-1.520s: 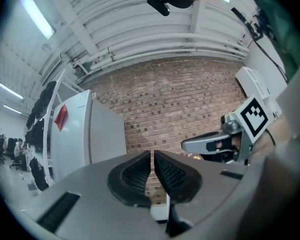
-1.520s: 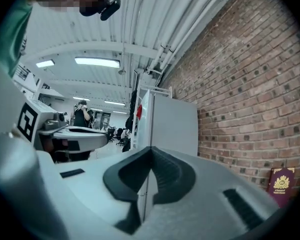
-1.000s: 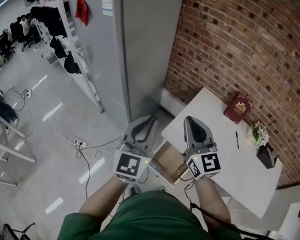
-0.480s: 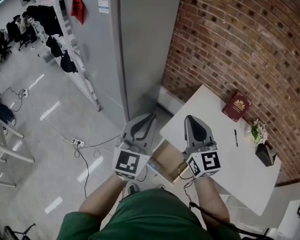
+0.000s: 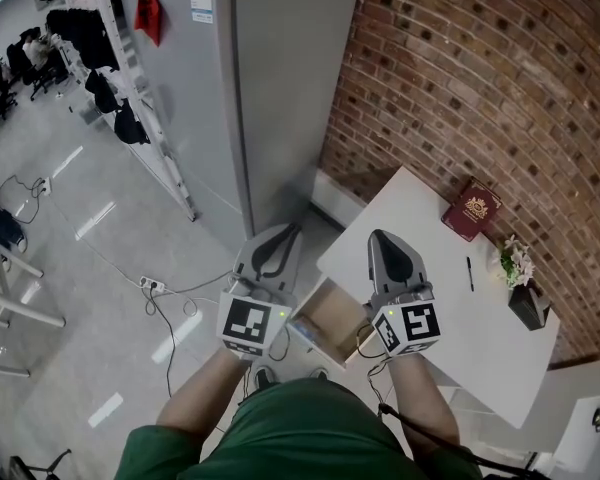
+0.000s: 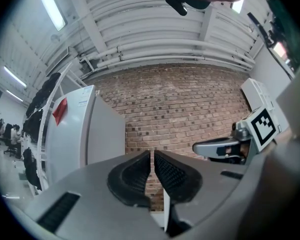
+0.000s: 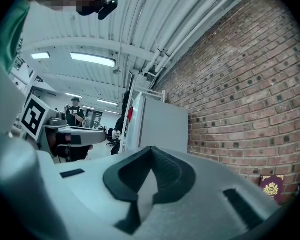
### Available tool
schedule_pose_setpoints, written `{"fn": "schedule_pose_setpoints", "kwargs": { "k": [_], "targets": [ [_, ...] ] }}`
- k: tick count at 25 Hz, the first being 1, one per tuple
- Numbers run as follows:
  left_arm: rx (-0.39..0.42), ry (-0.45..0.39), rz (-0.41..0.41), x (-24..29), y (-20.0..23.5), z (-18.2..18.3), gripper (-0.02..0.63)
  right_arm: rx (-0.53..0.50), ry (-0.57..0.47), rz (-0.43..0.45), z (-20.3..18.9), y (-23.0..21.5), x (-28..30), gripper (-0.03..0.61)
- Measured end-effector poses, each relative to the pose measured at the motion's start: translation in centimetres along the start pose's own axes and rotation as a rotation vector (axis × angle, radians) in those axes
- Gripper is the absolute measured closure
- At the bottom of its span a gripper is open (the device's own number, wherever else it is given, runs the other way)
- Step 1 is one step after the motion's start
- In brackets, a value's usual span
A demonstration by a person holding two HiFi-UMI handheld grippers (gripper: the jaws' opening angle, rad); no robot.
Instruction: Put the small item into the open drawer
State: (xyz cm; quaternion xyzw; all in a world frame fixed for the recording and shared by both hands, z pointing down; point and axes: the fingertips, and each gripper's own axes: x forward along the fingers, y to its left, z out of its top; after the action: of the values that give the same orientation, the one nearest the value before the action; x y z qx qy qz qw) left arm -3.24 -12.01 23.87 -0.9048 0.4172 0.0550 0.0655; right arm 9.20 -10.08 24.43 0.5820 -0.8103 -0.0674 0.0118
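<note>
Drawer (image 5: 330,320) stands open under the table's (image 5: 430,230) near edge, right in front of you. A pen (image 5: 470,273) lies by the table's wall edge, between a dark red booklet (image 5: 472,211) and a small flower pot (image 5: 525,303). Your left gripper (image 5: 289,231) hovers left of the drawer, jaws all but closed, empty. Your right gripper (image 5: 380,238) hovers over the near edge, jaws clenched together, empty.

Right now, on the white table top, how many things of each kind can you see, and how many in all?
Dark red book: 1
Black pen: 1
Small flowering plant in a black pot: 1
Total on the white table: 3
</note>
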Motion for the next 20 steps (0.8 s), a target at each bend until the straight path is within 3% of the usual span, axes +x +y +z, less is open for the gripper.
{"fn": "schedule_pose_setpoints", "kwargs": {
  "k": [5,10,20],
  "targets": [
    [0.051,-0.007,0.050,0.0,3.2,0.5,0.589,0.003,0.001,-0.037,-0.1,-1.7,-0.3,0.577],
    [0.012,0.028,0.126,-0.7,7.0,0.4,0.589,0.021,-0.004,-0.125,-0.3,-5.3,-1.3,0.577],
    [-0.019,0.049,0.111,-0.5,6.7,-0.9,0.589,0.030,0.009,-0.152,-1.1,-6.4,-1.5,0.577]
  ]
}}
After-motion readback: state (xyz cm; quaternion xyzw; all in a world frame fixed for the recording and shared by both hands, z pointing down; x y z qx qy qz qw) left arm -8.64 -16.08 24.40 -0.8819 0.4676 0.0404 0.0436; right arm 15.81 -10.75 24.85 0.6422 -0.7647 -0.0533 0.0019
